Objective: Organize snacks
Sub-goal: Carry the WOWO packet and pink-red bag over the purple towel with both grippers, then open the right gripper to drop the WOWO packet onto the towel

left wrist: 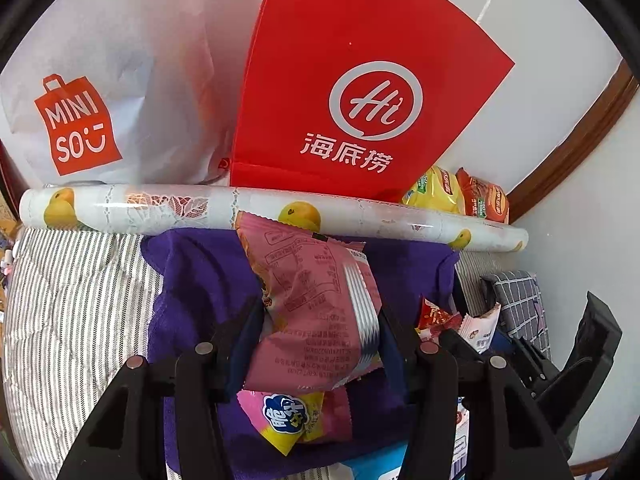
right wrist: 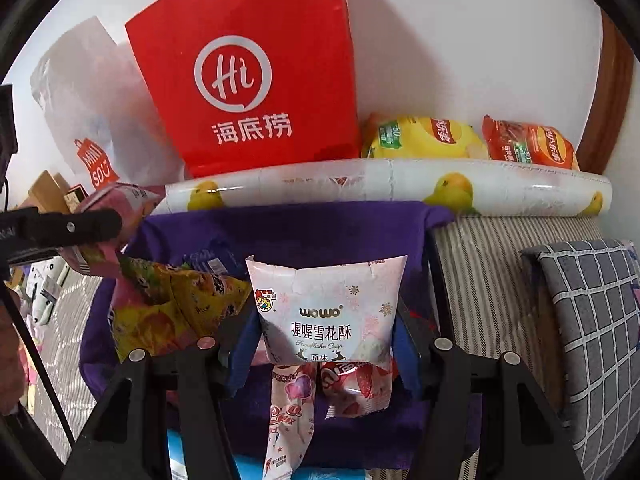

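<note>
Pointing steeply downward, the left gripper (left wrist: 320, 336) clamps a pink snack packet (left wrist: 316, 304) between its fingers. The right gripper (right wrist: 326, 340) pinches a white snowflake-crisp packet (right wrist: 326, 312) above the purple cloth (right wrist: 320, 228). Its lower edge hides other packets.

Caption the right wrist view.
Right tongs opening around a white snack packet above a purple cloth.

A bed with striped bedding (left wrist: 76, 292) carries a purple cloth (left wrist: 192, 276), a fruit-printed roll (left wrist: 160, 206) along the wall side, and a grey checked cushion (right wrist: 596, 312) at the right.
</note>
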A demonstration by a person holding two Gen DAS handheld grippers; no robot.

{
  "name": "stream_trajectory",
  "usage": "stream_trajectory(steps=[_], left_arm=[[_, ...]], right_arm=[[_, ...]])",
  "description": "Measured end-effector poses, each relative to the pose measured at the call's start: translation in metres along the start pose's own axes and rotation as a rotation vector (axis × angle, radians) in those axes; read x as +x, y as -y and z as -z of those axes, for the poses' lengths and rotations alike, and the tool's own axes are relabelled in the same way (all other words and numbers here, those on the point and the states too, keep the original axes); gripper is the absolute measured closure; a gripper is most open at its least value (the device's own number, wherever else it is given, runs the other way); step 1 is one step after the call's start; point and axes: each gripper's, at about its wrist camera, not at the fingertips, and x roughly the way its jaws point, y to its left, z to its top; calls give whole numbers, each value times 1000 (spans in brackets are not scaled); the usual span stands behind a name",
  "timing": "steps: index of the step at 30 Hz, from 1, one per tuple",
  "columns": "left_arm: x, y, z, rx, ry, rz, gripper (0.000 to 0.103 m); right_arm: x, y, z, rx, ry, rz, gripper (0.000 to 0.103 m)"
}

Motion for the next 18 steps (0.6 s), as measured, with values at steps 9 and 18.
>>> stream_trajectory(steps=[9, 18], left_arm=[[15, 4, 3, 6, -50, -21, 50], [25, 6, 6, 12, -79, -39, 50]], right_arm=[[-5, -10, 2, -60, 8, 44, 31], [-6, -12, 3, -69, -1, 45, 20]])
